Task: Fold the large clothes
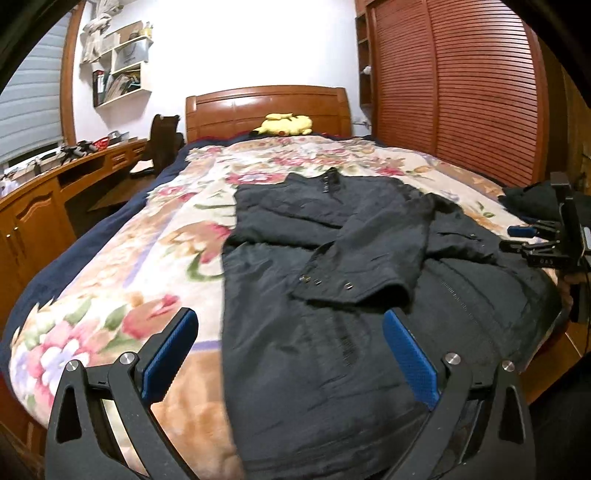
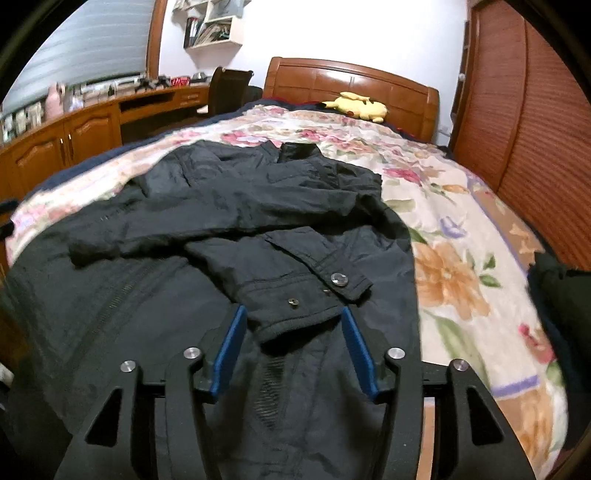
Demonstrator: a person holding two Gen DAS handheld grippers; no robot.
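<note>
- Jacket (image 1: 332,332) (image 2: 184,277), dark, is lying flat on the floral blanket (image 1: 110,288) (image 2: 461,258) covering the bed (image 1: 266,107) (image 2: 351,79). Long axis is running foot to head of the bed, collar (image 1: 330,179) (image 2: 299,151) pointing at the headboard, hem hanging toward the cameras.
- Both sleeves are lying folded across the chest; the upper one's cuff (image 1: 351,288) (image 2: 310,299), with snap buttons, is sitting on the jacket's middle.
- Wall shelf (image 1: 122,62) (image 2: 214,26) is holding books and papers; contents are too blurred to name further.
- Left gripper (image 1: 290,350) is hovering over the jacket's lower left part, jaws spread wide, gripping nothing.
- Right gripper (image 2: 293,349) (image 1: 524,238) is hanging just over the cuff, jaws apart on either side of it, not clamped on it.
- Yellow plush toy (image 1: 286,124) (image 2: 356,105) is resting against the headboard, well apart from the jacket.
</note>
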